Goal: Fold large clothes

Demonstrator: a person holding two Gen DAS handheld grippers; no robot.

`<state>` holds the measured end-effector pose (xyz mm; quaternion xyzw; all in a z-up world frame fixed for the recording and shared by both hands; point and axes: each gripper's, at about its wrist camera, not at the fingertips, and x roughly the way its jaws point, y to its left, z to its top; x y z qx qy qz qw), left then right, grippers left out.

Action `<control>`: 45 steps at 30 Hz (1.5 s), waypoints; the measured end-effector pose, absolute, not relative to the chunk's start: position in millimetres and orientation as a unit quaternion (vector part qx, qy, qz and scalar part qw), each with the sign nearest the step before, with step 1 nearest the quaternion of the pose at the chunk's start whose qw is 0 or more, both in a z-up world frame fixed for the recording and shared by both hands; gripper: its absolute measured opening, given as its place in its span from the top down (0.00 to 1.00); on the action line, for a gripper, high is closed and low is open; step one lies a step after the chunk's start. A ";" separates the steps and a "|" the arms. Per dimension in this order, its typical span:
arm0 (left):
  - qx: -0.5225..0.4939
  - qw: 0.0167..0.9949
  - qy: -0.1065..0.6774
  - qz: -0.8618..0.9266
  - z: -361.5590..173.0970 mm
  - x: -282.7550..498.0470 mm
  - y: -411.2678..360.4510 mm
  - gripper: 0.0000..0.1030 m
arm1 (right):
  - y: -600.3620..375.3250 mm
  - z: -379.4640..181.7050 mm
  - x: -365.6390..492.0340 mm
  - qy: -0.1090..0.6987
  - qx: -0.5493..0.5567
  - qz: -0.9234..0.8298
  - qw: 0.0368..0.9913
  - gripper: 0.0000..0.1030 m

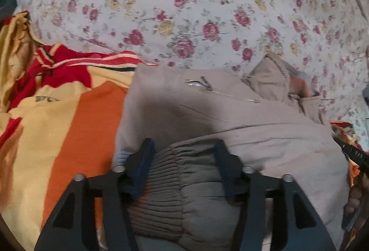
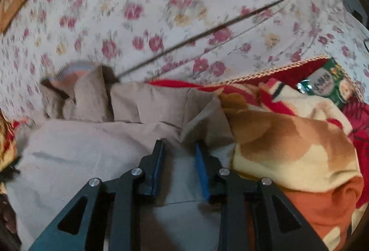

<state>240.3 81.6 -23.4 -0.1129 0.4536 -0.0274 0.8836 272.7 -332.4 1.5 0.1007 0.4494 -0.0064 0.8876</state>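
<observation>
A beige zip-up jacket [image 1: 207, 112] lies folded on the bed, its zipper [image 1: 207, 87] and collar [image 1: 272, 78] toward the far side. My left gripper [image 1: 184, 154] stands open over the jacket's ribbed hem [image 1: 184, 186], which bulges up between the two spread fingers without being pinched. In the right wrist view the same jacket [image 2: 92, 147] fills the lower left. My right gripper [image 2: 180, 154] hovers at a folded edge of it, jaws a little apart, with flat beige cloth showing in the gap and no cloth pinched.
A floral bedsheet [image 1: 184, 9] covers the bed beyond the jacket. An orange, yellow and red blanket [image 1: 57, 124] lies left of the jacket, and its other part [image 2: 288, 147] to the right. A hand [image 1: 355, 195] shows at the right edge. A thin dark cord [image 2: 207, 32] crosses the sheet.
</observation>
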 end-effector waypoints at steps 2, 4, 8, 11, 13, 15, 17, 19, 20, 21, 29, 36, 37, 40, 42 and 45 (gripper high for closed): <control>-0.105 0.884 0.455 -0.028 -23.8 241.9 80.9 0.50 | -321.2 29.3 252.1 0.425 0.081 -0.001 0.901 0.72; -0.093 0.887 0.452 -0.023 -21.6 241.5 76.2 0.50 | -300.1 50.5 230.7 0.398 0.038 0.013 0.917 0.65; -0.079 0.913 0.400 -0.013 5.4 226.2 68.2 0.51 | -271.9 64.2 186.3 0.356 -0.016 0.025 0.934 0.11; -0.058 0.935 0.347 -0.042 32.5 211.9 53.0 0.51 | -270.3 43.7 196.2 0.407 -0.004 0.062 0.911 0.20; -0.045 0.928 0.364 -0.069 28.2 211.0 37.7 0.51 | -274.0 16.1 205.5 0.449 -0.003 0.073 0.890 0.22; -0.031 0.902 0.424 -0.072 2.2 221.6 27.8 0.51 | -279.1 -13.5 207.8 0.487 -0.008 0.071 0.870 0.21; -0.021 0.880 0.472 -0.060 -25.8 231.9 25.8 0.51 | -282.5 -13.6 207.7 0.479 0.005 0.086 0.874 0.17; -0.027 0.884 0.464 -0.060 -18.8 231.5 27.8 0.51 | -280.2 -11.5 206.0 0.480 -0.006 0.084 0.873 0.17; -0.032 0.884 0.462 -0.062 -18.6 230.7 29.8 0.51 | -279.5 -9.2 204.1 0.478 -0.011 0.082 0.874 0.17; -0.038 0.885 0.460 -0.065 -18.8 229.9 31.9 0.51 | -280.7 -4.5 200.5 0.478 -0.010 0.078 0.875 0.20; -0.055 0.895 0.428 -0.112 24.0 176.0 41.9 0.51 | -345.7 69.0 72.0 0.405 0.049 0.077 0.910 0.28; -0.014 0.902 0.402 -0.155 57.8 91.4 48.4 0.51 | -364.2 29.1 -71.0 0.443 0.079 0.078 0.890 0.27; -0.015 0.902 0.404 -0.155 58.2 74.2 55.7 0.51 | -361.3 24.2 -86.2 0.447 0.081 0.079 0.887 0.27; -0.012 0.899 0.413 -0.143 54.0 32.4 71.5 0.51 | -345.9 8.8 -120.9 0.461 0.088 0.096 0.878 0.27; -0.012 0.899 0.419 -0.123 51.0 10.0 81.1 0.51 | -336.0 -1.2 -131.3 0.481 0.090 0.101 0.866 0.27; -0.027 0.897 0.435 -0.076 44.1 -27.4 103.3 0.51 | -325.8 -16.2 -138.0 0.505 0.090 0.105 0.852 0.27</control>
